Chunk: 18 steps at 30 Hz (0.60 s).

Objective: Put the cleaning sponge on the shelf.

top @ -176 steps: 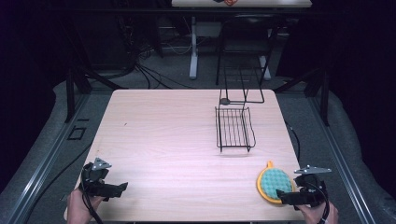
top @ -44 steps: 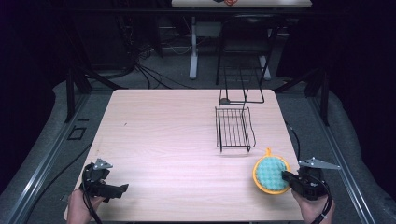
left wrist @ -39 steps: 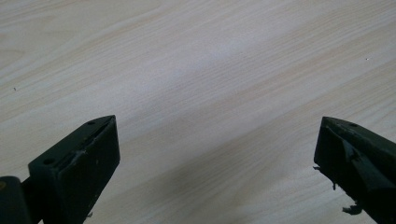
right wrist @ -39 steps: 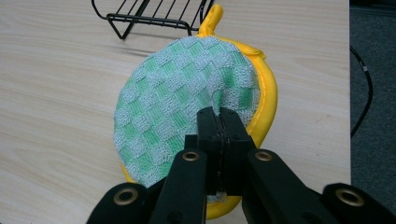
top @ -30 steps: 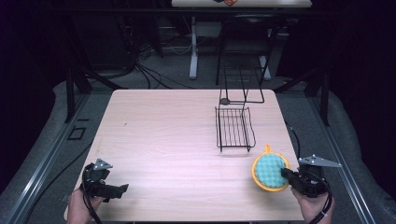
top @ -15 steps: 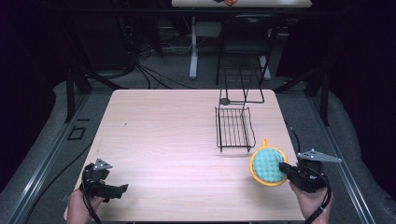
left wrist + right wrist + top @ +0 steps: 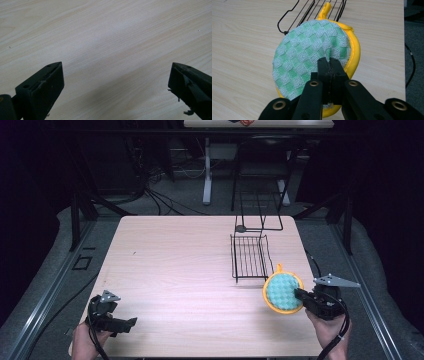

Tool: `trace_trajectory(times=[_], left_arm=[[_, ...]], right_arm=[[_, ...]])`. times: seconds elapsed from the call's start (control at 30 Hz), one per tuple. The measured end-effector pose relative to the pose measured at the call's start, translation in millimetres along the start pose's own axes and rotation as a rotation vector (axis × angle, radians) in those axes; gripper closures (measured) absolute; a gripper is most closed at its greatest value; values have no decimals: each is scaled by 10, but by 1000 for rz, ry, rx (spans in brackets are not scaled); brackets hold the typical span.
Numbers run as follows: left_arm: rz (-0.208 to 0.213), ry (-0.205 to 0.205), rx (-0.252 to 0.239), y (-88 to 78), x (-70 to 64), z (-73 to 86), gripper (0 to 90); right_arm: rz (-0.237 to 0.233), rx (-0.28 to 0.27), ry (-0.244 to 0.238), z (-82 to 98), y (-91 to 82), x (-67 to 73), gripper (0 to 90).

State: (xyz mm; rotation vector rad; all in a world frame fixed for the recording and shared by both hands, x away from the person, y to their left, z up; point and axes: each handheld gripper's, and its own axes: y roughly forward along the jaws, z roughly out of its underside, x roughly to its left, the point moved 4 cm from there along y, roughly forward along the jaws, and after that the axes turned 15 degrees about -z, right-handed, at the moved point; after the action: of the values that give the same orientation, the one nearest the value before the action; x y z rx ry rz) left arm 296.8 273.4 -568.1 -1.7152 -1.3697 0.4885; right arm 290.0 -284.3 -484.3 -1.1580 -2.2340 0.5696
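Pot holder pinched between right fingers

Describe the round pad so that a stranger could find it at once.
Look at the table's right front part, just in front of the black wire rack. The pad is pinched in the right gripper: a green checked disc with a yellow rim and loop.

High view: fixed above the person's edge of the table, facing forward and down; takes in the whole top plus floor and dark frames beyond. Left gripper view: close over bare wood, looking down between two wide-set jaws. Right gripper view: close, looking along the jaws and over a round cloth pad to the wire rack. Pad and rack are shared with the high view.
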Motion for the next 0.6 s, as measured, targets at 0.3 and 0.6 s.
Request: trace_trajectory(times=[0.3,0.6], left_arm=[[0,4,0,3,2,0,3],[2,7,-1,0,1,1,3]], right_arm=[[-7,-4,-15,-127,83,27,892],[-7,-9,-22,-211,118,31,891]])
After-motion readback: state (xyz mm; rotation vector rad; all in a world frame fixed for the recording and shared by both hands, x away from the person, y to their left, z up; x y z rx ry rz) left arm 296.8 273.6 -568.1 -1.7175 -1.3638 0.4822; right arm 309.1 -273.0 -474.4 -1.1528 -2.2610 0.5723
